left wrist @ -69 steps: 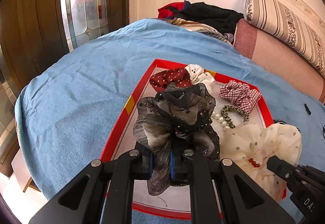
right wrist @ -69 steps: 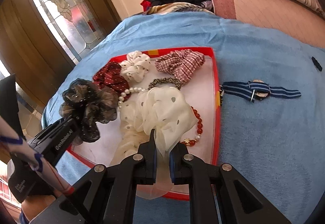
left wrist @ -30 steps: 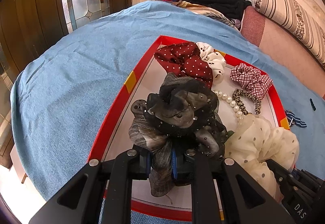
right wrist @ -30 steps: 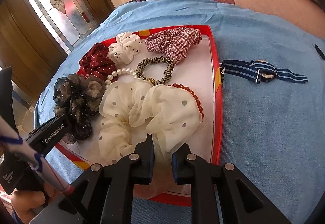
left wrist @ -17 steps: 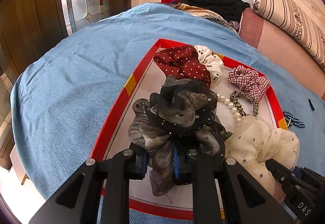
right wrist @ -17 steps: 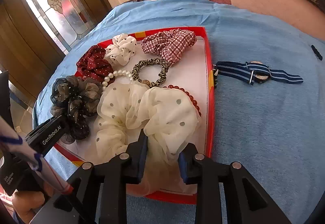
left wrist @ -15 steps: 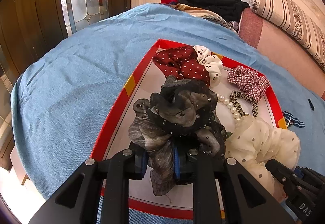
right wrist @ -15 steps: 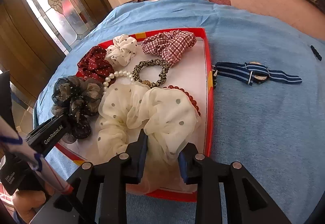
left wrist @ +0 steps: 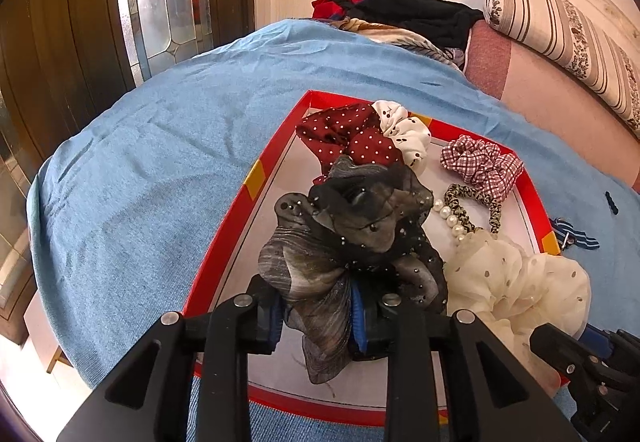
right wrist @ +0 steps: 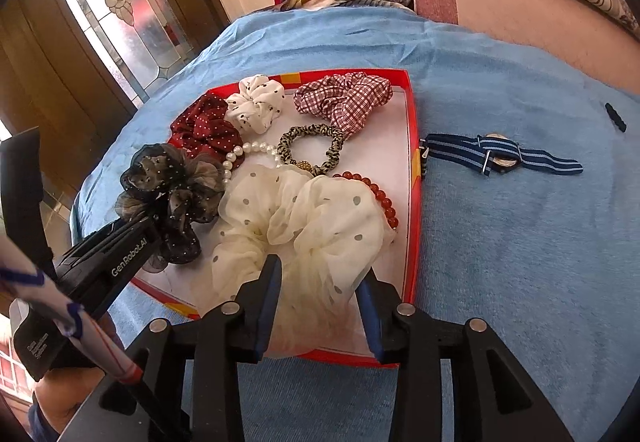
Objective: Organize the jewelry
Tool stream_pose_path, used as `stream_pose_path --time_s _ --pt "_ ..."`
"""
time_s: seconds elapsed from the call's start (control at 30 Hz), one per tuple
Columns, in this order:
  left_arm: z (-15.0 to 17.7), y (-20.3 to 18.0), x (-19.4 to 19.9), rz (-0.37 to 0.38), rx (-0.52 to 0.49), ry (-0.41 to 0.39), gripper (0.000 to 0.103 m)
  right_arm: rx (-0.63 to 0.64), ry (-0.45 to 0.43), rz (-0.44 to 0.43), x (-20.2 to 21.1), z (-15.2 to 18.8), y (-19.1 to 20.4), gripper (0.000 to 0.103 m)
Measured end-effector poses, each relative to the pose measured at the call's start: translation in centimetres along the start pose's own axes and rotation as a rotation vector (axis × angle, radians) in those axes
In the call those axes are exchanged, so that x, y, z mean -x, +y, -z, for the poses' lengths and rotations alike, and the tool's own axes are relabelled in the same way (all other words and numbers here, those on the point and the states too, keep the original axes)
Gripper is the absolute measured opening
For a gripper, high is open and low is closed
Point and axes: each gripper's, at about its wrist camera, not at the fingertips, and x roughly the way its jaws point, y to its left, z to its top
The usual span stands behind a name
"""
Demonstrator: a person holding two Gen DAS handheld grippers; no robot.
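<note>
Both scrunchies now lie inside the red tray [right wrist: 414,145], which rests on the blue bedcover [right wrist: 520,262], so the step in hand appears to be the release after placement. The right gripper [right wrist: 320,294] has just been opening: its jaws stand spread, with the cream dotted scrunchie [right wrist: 304,217] lying slack between them at the near edge of the tray, and the pads do not appear to press on the fabric. The left gripper [left wrist: 316,314] has also been opening, by a smaller amount; a fold of the dark sheer scrunchie [left wrist: 352,238] hangs between its jaws, which are parted narrowly, and the fabric looks loose, not clamped. This scrunchie sits at the near left part of the tray, just beside the cream one. Farther back in the tray are a red dotted scrunchie [right wrist: 206,129], a white dotted scrunchie [right wrist: 256,101], a plaid scrunchie [right wrist: 344,97], a leopard hair tie [right wrist: 312,145], a pearl strand [right wrist: 248,151] and a red bead bracelet [right wrist: 378,193]. A striped watch [right wrist: 500,157] remains outside, on the bedcover just beside the right rim. The next move probably calls for withdrawing both tools without dragging fabric out, then collecting the watch. Legible writing: "GenRobot.AI" on the side of the left gripper, as seen from the right wrist view; other lettering is too small to read.
</note>
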Motion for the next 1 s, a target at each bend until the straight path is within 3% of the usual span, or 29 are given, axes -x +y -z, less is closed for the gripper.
stream_pose_path --time_s 0.33,0.53,0.7,0.8,0.87,1.0 --pt "0.2 -0.4 1.6 0.006 -0.003 -0.051 0.034 0.003 -0.018 0.005 1.8 0.3 0.1 0.045" --pt "0.5 -1.1 5.5 0.004 -0.017 -0.166 0.049 0.021 -0.069 0.02 4.8 0.5 0.1 0.049" --pt "1.2 -2.9 8.8 0.023 -0.067 -0.229 0.052 0.033 -0.124 0.016 8.1 0.7 0.0 0.052" --pt "1.7 -3.6 10.6 0.036 -0.083 -0.252 0.061 0.04 -0.156 0.016 10.1 0.9 -0.1 0.054" --pt "2.1 -3.7 11.9 0.046 -0.08 -0.254 0.073 0.037 -0.173 0.016 11.1 1.2 -0.2 0.055" --pt "2.6 -3.7 14.8 0.052 -0.078 -0.269 0.078 0.031 -0.206 0.011 13.7 1.8 -0.5 0.056"
